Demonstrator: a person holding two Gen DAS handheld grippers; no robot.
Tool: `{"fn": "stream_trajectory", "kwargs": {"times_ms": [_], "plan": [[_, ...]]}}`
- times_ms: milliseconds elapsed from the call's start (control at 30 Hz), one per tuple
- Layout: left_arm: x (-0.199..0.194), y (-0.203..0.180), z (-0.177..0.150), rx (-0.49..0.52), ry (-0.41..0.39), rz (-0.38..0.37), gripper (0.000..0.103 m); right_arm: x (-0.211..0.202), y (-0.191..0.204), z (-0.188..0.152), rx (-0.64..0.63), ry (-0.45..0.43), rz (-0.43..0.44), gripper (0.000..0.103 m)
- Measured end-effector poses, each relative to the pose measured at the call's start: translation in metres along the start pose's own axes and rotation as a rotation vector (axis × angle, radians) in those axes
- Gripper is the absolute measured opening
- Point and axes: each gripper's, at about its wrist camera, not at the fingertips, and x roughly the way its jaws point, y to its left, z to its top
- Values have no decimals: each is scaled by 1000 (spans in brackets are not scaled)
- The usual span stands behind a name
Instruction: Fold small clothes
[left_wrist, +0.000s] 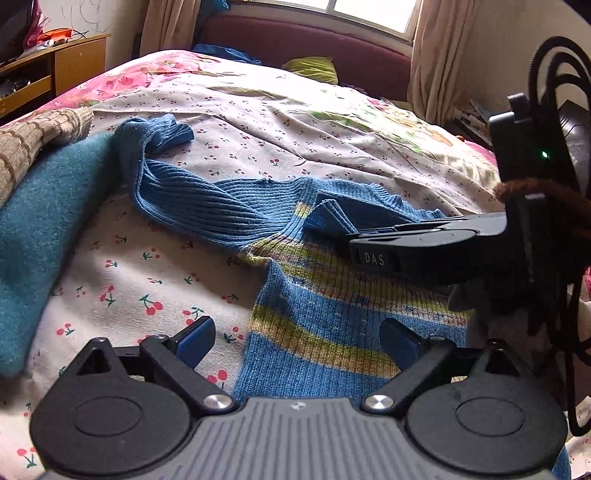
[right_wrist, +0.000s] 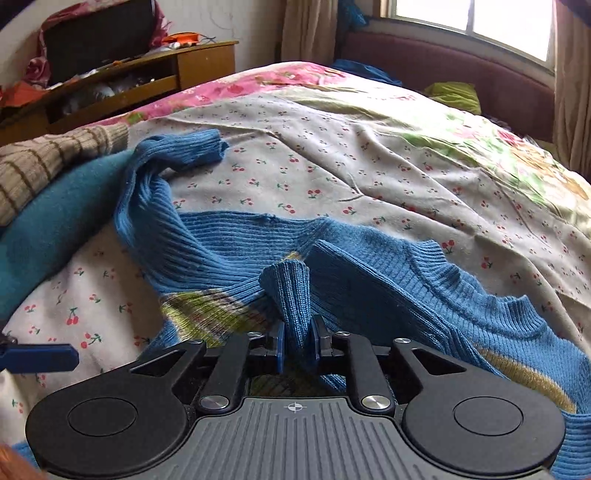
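Right wrist view shows the right gripper (right_wrist: 297, 341) clamped on a sleeve cuff (right_wrist: 288, 295) of the blue sweater (right_wrist: 369, 280) lying on the bed (right_wrist: 369, 166), mid-fold; next it should release, while the left gripper (left_wrist: 295, 341) stands open above the sweater's edge.

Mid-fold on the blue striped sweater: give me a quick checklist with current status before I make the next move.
1. Right gripper has a pinch of blue striped sweater between its pads: ok.
2. Left gripper open, nothing held: ok.
3. Left gripper over the sweater's side edge: ok.
4. Far sleeve flat: not ok, twisted, lying onto the teal garment.
5. Bedsheet beyond the sweater free for laying out: ok.
6. Sweater hem position: cannot tell.
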Motion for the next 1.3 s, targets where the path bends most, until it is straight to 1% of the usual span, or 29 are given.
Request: {"fn": "stream_trajectory", "kwargs": {"times_ms": [33, 100, 133, 167, 233, 333, 400, 467, 533, 633, 700, 767, 800, 833, 900, 967, 1033, 1067, 1167, 1200, 1233, 1300], "plan": [[0, 2, 0, -8, 0, -1, 103, -2, 0, -2, -13, 11, 28, 19], [0, 4, 0, -17, -1, -2, 103, -7, -5, -4, 2, 18, 78, 23], [0, 4, 0, -17, -3, 1, 103, -10, -9, -5, 25, 19, 107, 26], [0, 3, 0, -14, -4, 5, 103, -14, -14, -5, 46, 11, 121, 32], [1, 0, 1, -3, -6, 14, 103, -24, -23, -5, 89, -15, 123, 34], [2, -8, 6, 35, -19, 27, 103, -43, -43, -7, 158, -69, 110, 34], [4, -16, 15, 60, -33, 25, 103, -55, -60, -10, 184, -91, 68, 34], [9, -26, 26, 82, -53, 12, 103, -58, -74, -13, 173, -87, -16, 34], [18, -37, 36, 100, -63, 3, 103, -55, -94, -23, 174, -57, -95, 34], [38, -50, 49, 104, -66, 3, 103, -47, -120, -39, 218, -11, -162, 34], [54, -56, 55, 110, -66, 33, 103, -48, -139, -54, 278, -3, -189, 34], [71, -59, 57, 122, -59, 80, 103, -54, -153, -64, 344, -19, -192, 34], [79, -59, 57, 130, -43, 107, 103, -59, -160, -70, 365, -32, -204, 34], [91, -57, 55, 140, -8, 143, 103, -61, -163, -72, 363, -33, -225, 34], [108, -53, 50, 148, 44, 172, 103, -61, -172, -80, 343, -10, -299, 34], [108, -51, 47, 157, 34, 171, 103, -66, -184, -85, 379, -11, -294, 34], [103, -54, 49, 162, 29, 177, 103, -79, -192, -89, 425, -46, -274, 34], [100, -55, 50, 157, 20, 173, 103, -87, -195, -91, 435, -62, -283, 34], [93, -59, 55, 150, -8, 146, 103, -98, -196, -98, 404, -74, -309, 34], [93, -62, 57, 159, -12, 142, 103, -97, -195, -100, 374, -59, -314, 34], [95, -66, 57, 173, -15, 141, 103, -92, -193, -102, 341, -24, -333, 34], [102, -73, 56, 207, -6, 152, 103, -81, -197, -108, 325, 20, -369, 34]]}}
